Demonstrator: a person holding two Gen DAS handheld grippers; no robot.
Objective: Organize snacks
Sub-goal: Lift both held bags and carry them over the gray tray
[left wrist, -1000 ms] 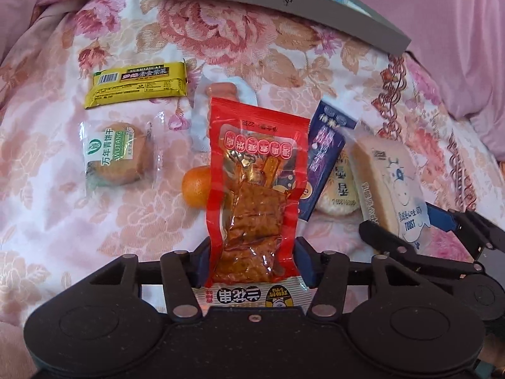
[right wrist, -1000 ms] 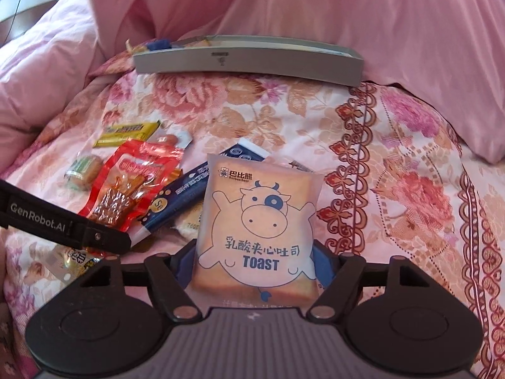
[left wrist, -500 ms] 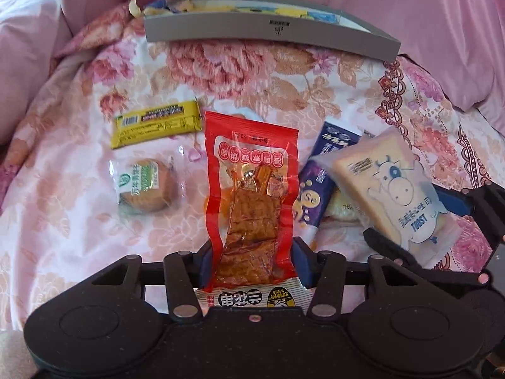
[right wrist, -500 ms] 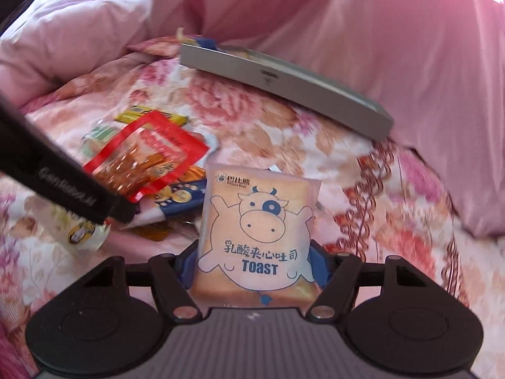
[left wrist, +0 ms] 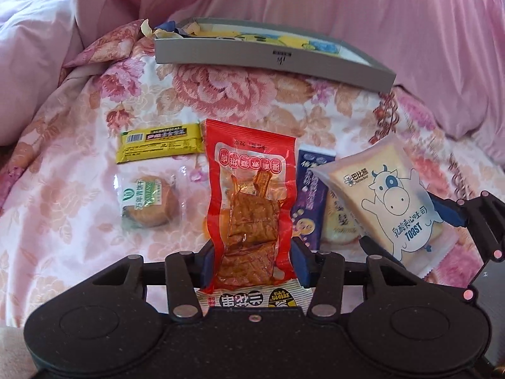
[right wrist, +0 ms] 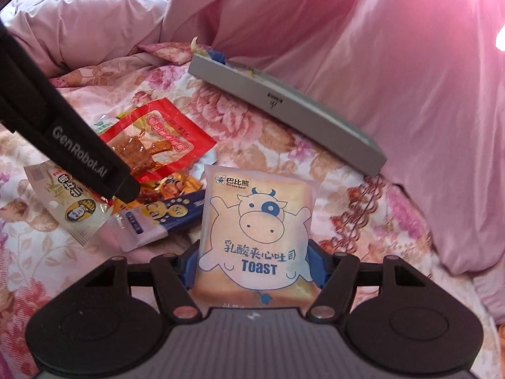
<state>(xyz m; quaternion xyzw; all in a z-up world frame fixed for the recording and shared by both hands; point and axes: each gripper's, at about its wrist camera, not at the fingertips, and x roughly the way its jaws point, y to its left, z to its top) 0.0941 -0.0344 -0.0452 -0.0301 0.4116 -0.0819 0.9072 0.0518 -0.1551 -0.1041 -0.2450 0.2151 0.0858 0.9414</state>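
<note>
Both snacks are picked up and the carry to the grey box (left wrist: pixel 274 60) is the step in hand. The left gripper (left wrist: pixel 251 260) is clamped on the lower end of the red snack pouch (left wrist: pixel 251 202), which stands up between the blue pads in front of the box. The right gripper (right wrist: pixel 252 265) is clamped on the toast packet (right wrist: pixel 255 233), held upright, nearer the camera than the box and toward its right end. Both sets of jaws have just been closing further, each with its packet between the pads.

The next move, as judged from this layout, calls for each hand to travel up the floral bedspread (left wrist: pixel 221 94) to the box, clear its near wall, and let go over a free patch inside. The box already holds something yellow and blue, though the low angle hides how much room is left.

On the bedspread on the near side of the box lie the yellow bar (left wrist: pixel 159 142), the round cake in clear wrap (left wrist: pixel 148 203) and the purple packet (left wrist: pixel 311 195).

Against the earlier frames, the left view has tipped upward so the box interior now shows, and the orange fruit is all but hidden behind the red pouch. The right view has rolled, so the box now runs slanted across it.
</note>
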